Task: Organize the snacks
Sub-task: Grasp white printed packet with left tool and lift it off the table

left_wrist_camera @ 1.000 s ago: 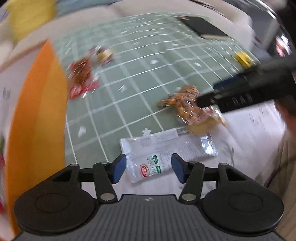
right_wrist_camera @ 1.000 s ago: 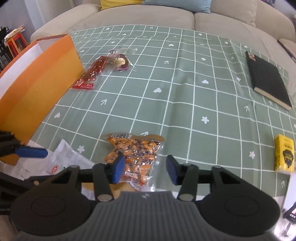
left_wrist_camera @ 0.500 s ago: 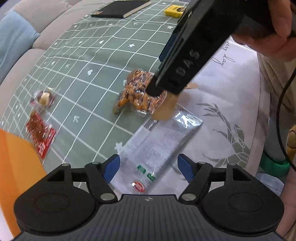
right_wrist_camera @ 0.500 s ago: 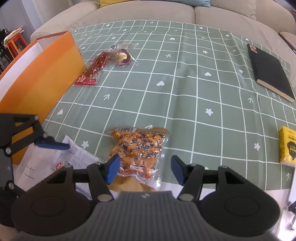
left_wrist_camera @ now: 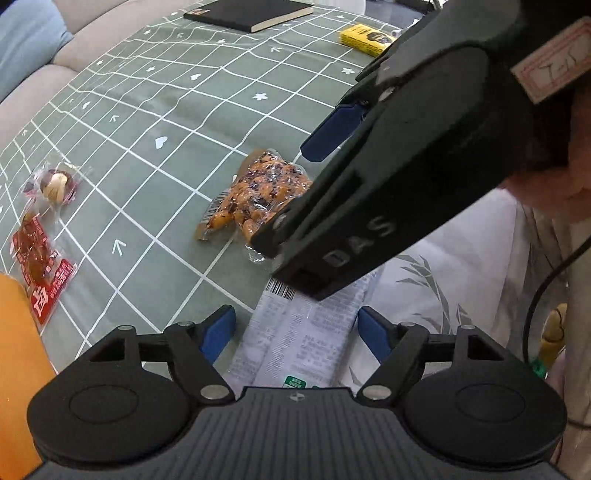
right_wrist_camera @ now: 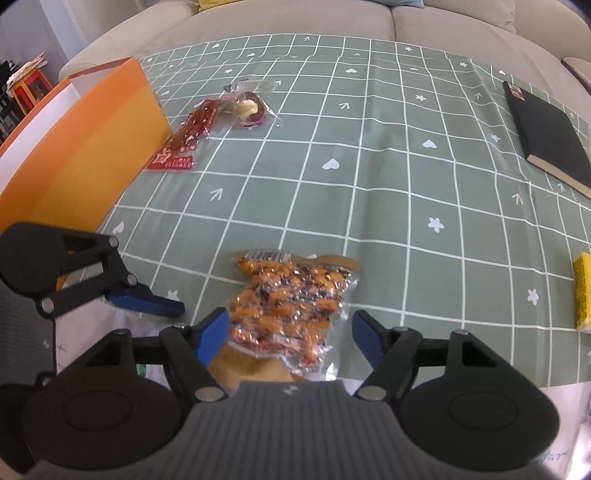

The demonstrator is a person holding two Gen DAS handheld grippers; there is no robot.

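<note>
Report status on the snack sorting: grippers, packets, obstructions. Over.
Left gripper open, jaws just widening, astride white packet. Right gripper open, widening, around orange nut packet. Nothing gripped. Nothing blocking.

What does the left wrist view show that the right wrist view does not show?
Only the left wrist view: the white snack packet with a barcode, lying between the open left gripper fingers, and the hand holding the right gripper.

Only the right wrist view: the full orange box wall, the sofa behind the table, and the open right gripper around the near end of the orange nut packet.

Both: the nut packet, red snack packet, small clear-wrapped snack, black notebook, yellow box, green checked tablecloth. Both grippers' jaws have just been opening.
</note>
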